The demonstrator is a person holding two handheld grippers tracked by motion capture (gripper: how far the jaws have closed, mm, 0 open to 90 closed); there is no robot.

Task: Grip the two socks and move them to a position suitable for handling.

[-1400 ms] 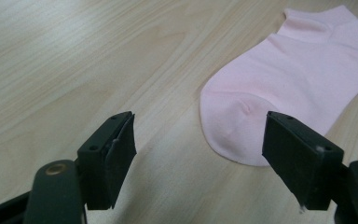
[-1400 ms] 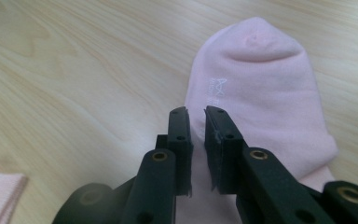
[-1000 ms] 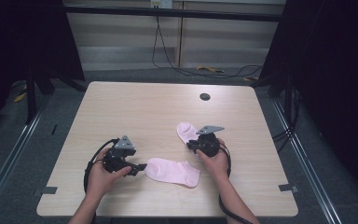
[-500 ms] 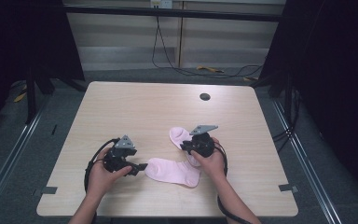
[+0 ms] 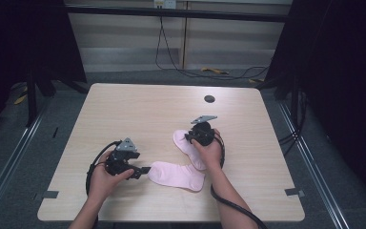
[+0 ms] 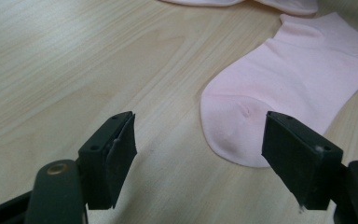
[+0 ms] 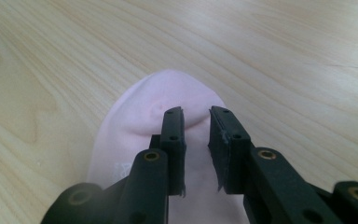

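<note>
The right gripper (image 5: 188, 137) hangs over the toe end of the farther pink sock (image 5: 187, 148), its jaws a narrow slot apart and just now widening. In the right gripper view the fabric (image 7: 135, 121) lies flat beneath and beyond the pads, with nothing pinched between them, so I read it as released. The left gripper (image 5: 145, 170) rests low on the table (image 5: 138, 109) with its jaws spread wide and empty. The rounded toe of the nearer pink sock (image 5: 176, 174) lies just ahead of them, closer to one jaw, as the left gripper view shows (image 6: 279, 88).

Both socks should handle as light, limp knit – no stiffness at all, prone to drooping and folding when lifted, and likely to drag along the wood rather than slide cleanly. A shallow pinch at an edge looks the safest hold: the toe tip or the cuff hem, where the gripper can catch both layers without pressing into the table.

The nearer sock lies near the front middle of the table, its long axis roughly across it, toe towards the left gripper and cuff towards the person's right forearm. The farther sock runs on a diagonal, toe pointing away and to the left, its cuff end hidden under the right hand (image 5: 208, 149) – the two seem to meet or overlap there, though I cannot tell which.
</note>
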